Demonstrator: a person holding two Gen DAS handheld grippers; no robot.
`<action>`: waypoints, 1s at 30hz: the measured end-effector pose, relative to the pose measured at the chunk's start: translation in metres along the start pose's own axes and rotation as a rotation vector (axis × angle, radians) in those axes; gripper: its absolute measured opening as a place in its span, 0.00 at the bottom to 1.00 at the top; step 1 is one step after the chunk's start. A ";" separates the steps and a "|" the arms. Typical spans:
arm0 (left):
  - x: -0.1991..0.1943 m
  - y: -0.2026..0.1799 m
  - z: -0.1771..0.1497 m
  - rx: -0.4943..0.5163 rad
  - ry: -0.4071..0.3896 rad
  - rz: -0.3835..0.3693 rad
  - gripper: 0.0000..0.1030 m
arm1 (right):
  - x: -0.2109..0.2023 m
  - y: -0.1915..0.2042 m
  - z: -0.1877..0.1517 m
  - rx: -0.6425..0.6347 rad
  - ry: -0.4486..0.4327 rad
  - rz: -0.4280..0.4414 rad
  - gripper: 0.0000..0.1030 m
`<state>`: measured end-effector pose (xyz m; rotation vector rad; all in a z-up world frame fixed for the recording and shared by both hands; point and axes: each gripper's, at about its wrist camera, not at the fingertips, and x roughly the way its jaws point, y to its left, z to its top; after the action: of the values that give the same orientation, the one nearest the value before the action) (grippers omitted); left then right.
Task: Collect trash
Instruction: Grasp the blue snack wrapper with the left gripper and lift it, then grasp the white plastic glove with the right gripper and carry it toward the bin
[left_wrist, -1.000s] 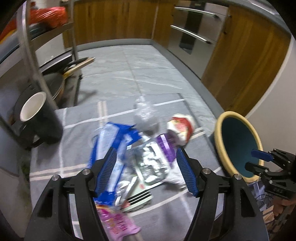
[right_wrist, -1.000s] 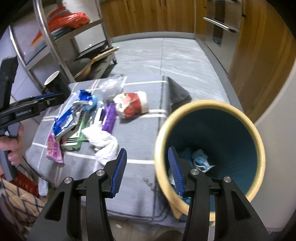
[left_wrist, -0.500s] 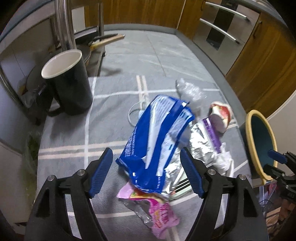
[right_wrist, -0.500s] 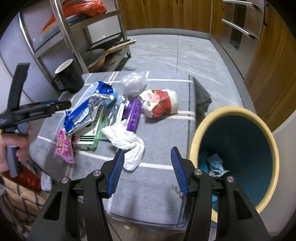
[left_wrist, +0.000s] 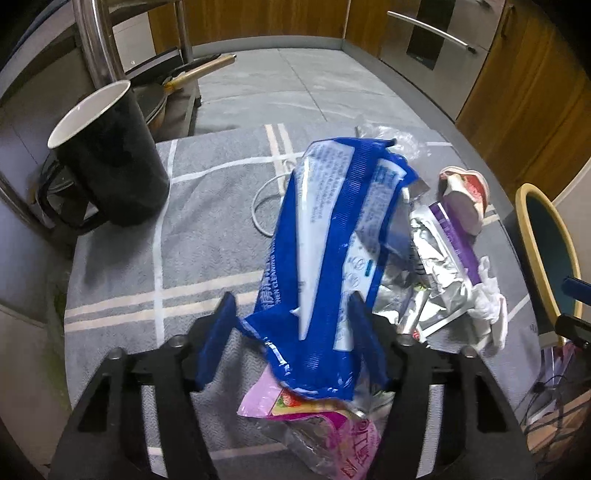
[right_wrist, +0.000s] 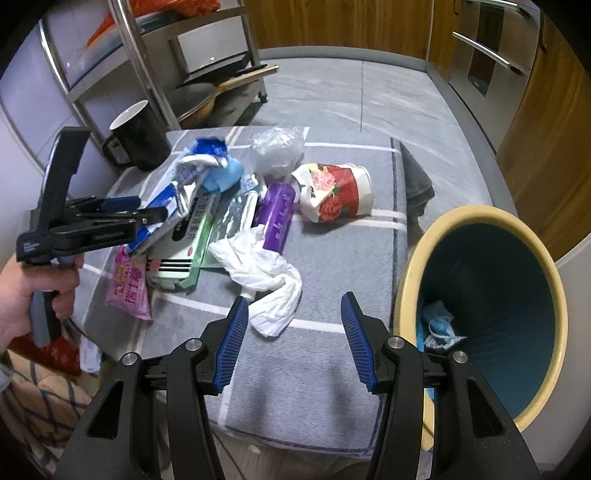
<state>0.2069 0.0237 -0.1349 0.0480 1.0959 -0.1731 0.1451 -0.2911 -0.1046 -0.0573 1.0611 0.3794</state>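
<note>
A pile of trash lies on a grey cloth (right_wrist: 332, 258). My left gripper (left_wrist: 291, 332) is open, its jaws astride the near end of a blue and white wrapper (left_wrist: 332, 229); it also shows in the right wrist view (right_wrist: 147, 216). A pink packet (left_wrist: 325, 435) lies under the wrapper. My right gripper (right_wrist: 291, 343) is open and empty, just short of a white tissue (right_wrist: 266, 273). A yellow-rimmed teal bin (right_wrist: 480, 314) stands at the right with some trash inside.
A black mug (left_wrist: 110, 162) stands at the left of the cloth. A purple tube (right_wrist: 277, 218), a floral paper cup (right_wrist: 332, 192), a clear plastic bag (right_wrist: 277, 151), a green box (right_wrist: 188, 243) and foil wrappers (left_wrist: 432, 266) lie in the pile. A metal rack (right_wrist: 147, 66) stands behind.
My left gripper has moved closer to the blue wrapper, and its jaws now stand on either side of it. My right gripper has moved left, away from the bin and toward the tissue.
</note>
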 end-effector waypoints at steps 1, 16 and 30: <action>-0.001 0.001 0.000 -0.005 -0.004 0.001 0.51 | 0.001 0.000 0.000 0.000 0.002 0.000 0.52; -0.029 0.011 0.004 -0.039 -0.063 -0.033 0.14 | 0.021 0.010 0.004 -0.007 0.036 0.009 0.52; -0.070 0.031 0.010 -0.139 -0.151 -0.101 0.14 | 0.067 0.025 -0.008 -0.051 0.132 -0.028 0.31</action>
<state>0.1896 0.0612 -0.0696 -0.1430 0.9573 -0.1872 0.1588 -0.2512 -0.1632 -0.1441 1.1798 0.3812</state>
